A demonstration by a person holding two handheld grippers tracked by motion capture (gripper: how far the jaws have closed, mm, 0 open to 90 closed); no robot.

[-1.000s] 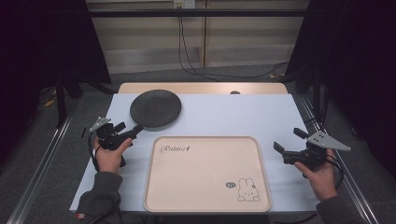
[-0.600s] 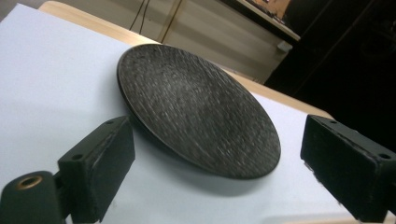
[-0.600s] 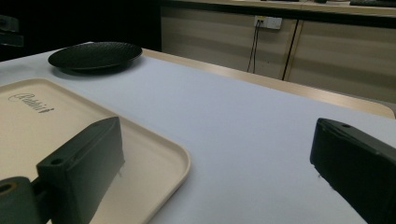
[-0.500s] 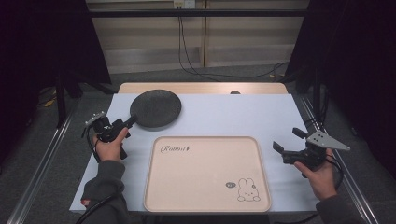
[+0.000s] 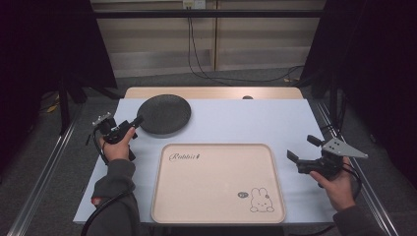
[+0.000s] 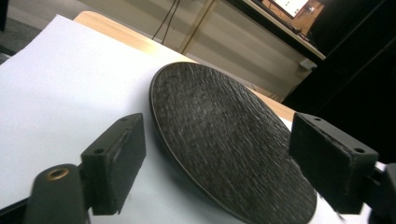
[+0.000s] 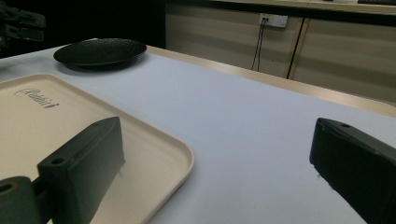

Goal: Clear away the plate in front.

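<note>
The bench (image 5: 236,123), under a white cover, carries a cream tray (image 5: 216,184) at its near middle and a dark round plate (image 5: 163,115) toward the far left, lying flat and apart from the tray. The plate looks stiff, fairly heavy and breakable, with a ridged matt face and a thin raised rim; that near rim is judged the place to grip. The left gripper (image 5: 135,122) sits at this rim, its jaws having just been closing, the rim between them but unpressed. The right gripper (image 5: 301,147) hovers beside the tray, jaws released.
</note>
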